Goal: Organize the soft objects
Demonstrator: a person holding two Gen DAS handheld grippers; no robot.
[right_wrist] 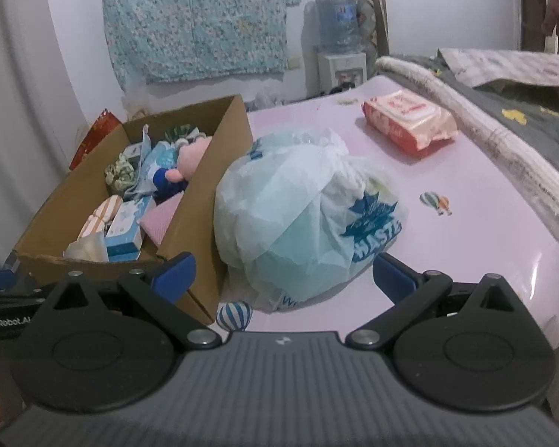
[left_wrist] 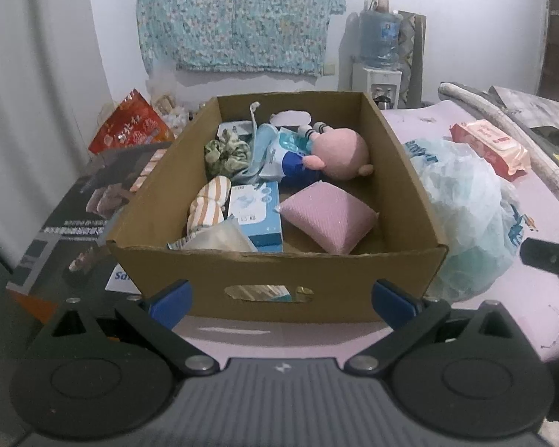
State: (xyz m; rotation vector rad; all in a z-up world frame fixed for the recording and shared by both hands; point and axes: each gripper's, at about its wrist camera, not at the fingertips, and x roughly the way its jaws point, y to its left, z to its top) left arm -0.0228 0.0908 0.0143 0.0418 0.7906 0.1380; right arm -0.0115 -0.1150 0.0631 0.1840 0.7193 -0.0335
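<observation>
A cardboard box [left_wrist: 279, 268] stands on the pink table straight ahead of my left gripper [left_wrist: 281, 300], which is open and empty just before its near wall. Inside lie a pink plush doll [left_wrist: 339, 152], a pink cushion [left_wrist: 328, 216], a striped sock roll [left_wrist: 208, 205], a green scrunchie [left_wrist: 225, 154] and a blue tissue pack [left_wrist: 259, 212]. The box also shows in the right wrist view [right_wrist: 197, 193]. My right gripper [right_wrist: 283, 275] is open and empty, close before a stuffed pale plastic bag [right_wrist: 302, 212]. A red-and-pink wet wipes pack [right_wrist: 410, 123] lies further back.
A red snack bag [left_wrist: 130, 123] and dark printed sheets [left_wrist: 85, 201] lie left of the box. A rolled blanket [right_wrist: 484, 126] runs along the table's right side. A water dispenser [left_wrist: 380, 56] stands at the back wall under a floral cloth [left_wrist: 238, 15].
</observation>
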